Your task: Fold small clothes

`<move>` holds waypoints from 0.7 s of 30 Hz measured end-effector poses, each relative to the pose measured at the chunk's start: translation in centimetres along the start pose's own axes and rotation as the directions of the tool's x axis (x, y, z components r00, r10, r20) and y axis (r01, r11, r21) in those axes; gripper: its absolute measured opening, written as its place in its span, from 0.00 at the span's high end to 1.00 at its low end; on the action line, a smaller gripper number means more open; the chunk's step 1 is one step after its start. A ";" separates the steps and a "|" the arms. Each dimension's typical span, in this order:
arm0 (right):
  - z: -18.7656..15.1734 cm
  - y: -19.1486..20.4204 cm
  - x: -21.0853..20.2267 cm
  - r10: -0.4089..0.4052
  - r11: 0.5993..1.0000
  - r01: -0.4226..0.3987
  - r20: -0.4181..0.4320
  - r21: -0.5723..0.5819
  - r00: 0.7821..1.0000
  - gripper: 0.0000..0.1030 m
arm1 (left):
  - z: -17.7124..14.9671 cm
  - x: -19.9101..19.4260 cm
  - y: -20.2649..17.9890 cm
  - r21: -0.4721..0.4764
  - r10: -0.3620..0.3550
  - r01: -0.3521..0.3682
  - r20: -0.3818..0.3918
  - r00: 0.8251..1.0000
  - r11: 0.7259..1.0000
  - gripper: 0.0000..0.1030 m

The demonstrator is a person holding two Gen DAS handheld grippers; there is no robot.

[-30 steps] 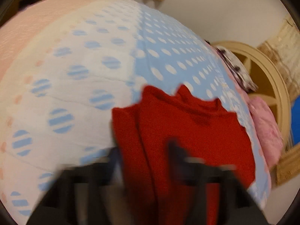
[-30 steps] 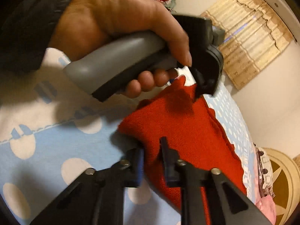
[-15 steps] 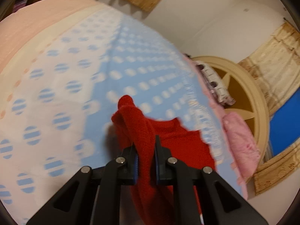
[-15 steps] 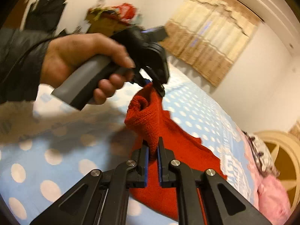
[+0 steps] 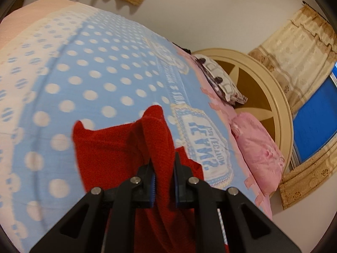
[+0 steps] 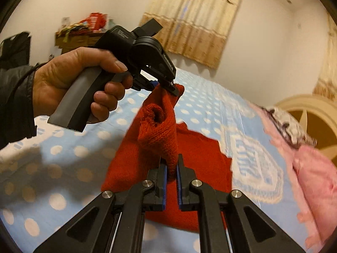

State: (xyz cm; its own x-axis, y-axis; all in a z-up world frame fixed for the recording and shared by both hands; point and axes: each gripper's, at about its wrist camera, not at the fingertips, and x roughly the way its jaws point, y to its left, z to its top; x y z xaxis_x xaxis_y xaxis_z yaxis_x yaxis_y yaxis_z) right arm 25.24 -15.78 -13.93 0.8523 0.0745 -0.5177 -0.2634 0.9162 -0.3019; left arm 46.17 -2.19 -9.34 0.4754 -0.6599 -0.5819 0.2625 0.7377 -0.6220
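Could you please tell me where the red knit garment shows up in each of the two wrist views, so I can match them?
Left wrist view: the red knit garment fills the lower centre, pinched in the left gripper.
Right wrist view: it sits at centre, pinched in the right gripper and, higher up, the left gripper.
Shared landmark: the pink pillow at right.

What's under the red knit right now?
The red knit lies on the blue polka-dot blanket, its top edge lifted by the left gripper and right gripper. Whatever lies beneath its flat lower part is covered.
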 end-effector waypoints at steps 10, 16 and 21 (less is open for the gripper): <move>-3.3 -5.8 1.1 0.021 0.983 -0.002 -0.102 0.182 0.995 0.94 | -1.9 7.6 -4.5 0.059 0.000 0.007 -0.125 0.992 0.998 0.87; -5.3 -7.9 1.4 0.077 0.961 -0.035 -0.146 0.274 0.986 0.94 | -3.5 10.1 -6.8 0.127 0.027 -0.006 -0.167 0.986 0.992 0.87; -6.0 -9.0 1.7 0.143 0.935 -0.078 -0.168 0.346 0.975 0.94 | -4.2 10.7 -9.0 0.255 0.111 -0.070 -0.150 0.982 0.964 0.86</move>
State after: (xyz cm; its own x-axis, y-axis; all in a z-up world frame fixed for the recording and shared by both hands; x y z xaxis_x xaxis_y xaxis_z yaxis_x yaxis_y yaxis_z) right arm 26.36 -26.26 -16.96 0.7175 0.1376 -0.6828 -0.1564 0.9871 0.0346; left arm 45.39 -16.47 -12.13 0.3699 -0.5876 -0.7197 0.4341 0.7941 -0.4253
